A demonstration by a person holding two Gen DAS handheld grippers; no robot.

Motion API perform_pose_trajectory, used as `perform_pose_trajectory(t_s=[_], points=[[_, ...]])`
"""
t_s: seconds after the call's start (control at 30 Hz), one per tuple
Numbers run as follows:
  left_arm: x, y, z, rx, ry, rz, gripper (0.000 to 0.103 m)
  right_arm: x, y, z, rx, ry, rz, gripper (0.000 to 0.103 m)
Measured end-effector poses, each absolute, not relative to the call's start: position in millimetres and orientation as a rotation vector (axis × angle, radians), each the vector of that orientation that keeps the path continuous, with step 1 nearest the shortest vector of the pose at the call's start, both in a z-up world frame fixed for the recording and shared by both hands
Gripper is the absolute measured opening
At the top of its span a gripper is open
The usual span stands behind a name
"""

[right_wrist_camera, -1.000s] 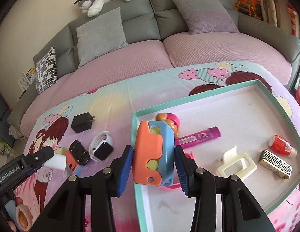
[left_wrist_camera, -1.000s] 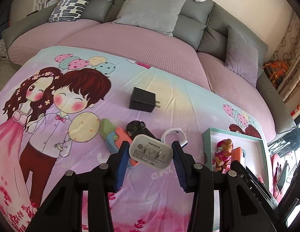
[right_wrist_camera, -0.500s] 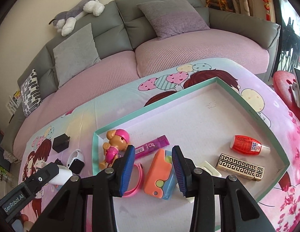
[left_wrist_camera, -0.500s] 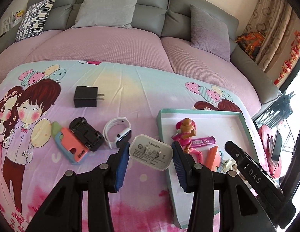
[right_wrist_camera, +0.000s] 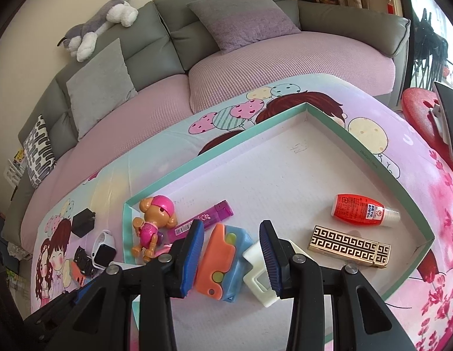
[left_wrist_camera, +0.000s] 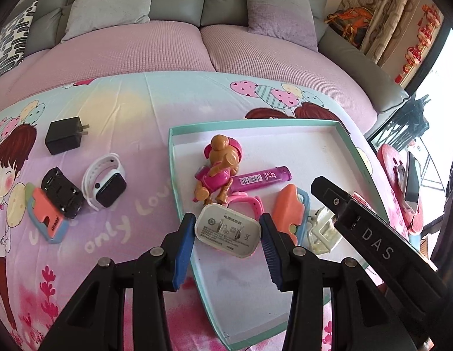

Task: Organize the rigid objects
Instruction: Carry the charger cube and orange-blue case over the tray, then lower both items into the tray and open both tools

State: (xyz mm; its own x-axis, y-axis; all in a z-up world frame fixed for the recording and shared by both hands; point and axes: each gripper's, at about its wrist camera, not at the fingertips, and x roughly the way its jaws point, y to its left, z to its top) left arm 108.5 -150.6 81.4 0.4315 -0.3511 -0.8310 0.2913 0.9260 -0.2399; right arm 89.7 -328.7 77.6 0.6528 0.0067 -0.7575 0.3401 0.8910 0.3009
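Note:
My left gripper (left_wrist_camera: 226, 235) is shut on a white charger (left_wrist_camera: 227, 231) and holds it above the near-left corner of the teal-rimmed tray (left_wrist_camera: 255, 124). My right gripper (right_wrist_camera: 231, 256) is open over the tray (right_wrist_camera: 372, 158); an orange-and-blue toy (right_wrist_camera: 219, 263) lies on the tray floor between its fingers, released. The toy also shows in the left wrist view (left_wrist_camera: 288, 213). A toy dog (right_wrist_camera: 152, 225), a purple lighter (right_wrist_camera: 201, 222), a white hair clip (right_wrist_camera: 260, 275), a gold lighter (right_wrist_camera: 349, 245) and a red bottle (right_wrist_camera: 361, 210) lie in the tray.
On the cartoon cloth left of the tray lie a black charger (left_wrist_camera: 65, 136), a white smartwatch (left_wrist_camera: 105, 181), a black clip (left_wrist_camera: 61, 191) and an orange-and-blue cutter (left_wrist_camera: 45, 215). A pink-covered sofa (left_wrist_camera: 197, 46) runs behind.
My left gripper has carried the white charger right, from over the cloth to over the tray. My right gripper has opened and left the orange-and-blue toy in the tray.

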Motion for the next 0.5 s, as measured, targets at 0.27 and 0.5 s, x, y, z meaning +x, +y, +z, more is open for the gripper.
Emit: perform_pose_trajectory(t_s=[0.27,0.5], points=[[110.8,-148.9,82.1,-0.083,1.049,-0.400,0.051,89.8,-331.0,74.6,0.454,0.859,-0.198,0.042],[112.7,-144.3,85.3,-0.090,1.043,-0.383,0.063,89.7,-331.7,73.9,0.459,0.862,-0.204,0.042]])
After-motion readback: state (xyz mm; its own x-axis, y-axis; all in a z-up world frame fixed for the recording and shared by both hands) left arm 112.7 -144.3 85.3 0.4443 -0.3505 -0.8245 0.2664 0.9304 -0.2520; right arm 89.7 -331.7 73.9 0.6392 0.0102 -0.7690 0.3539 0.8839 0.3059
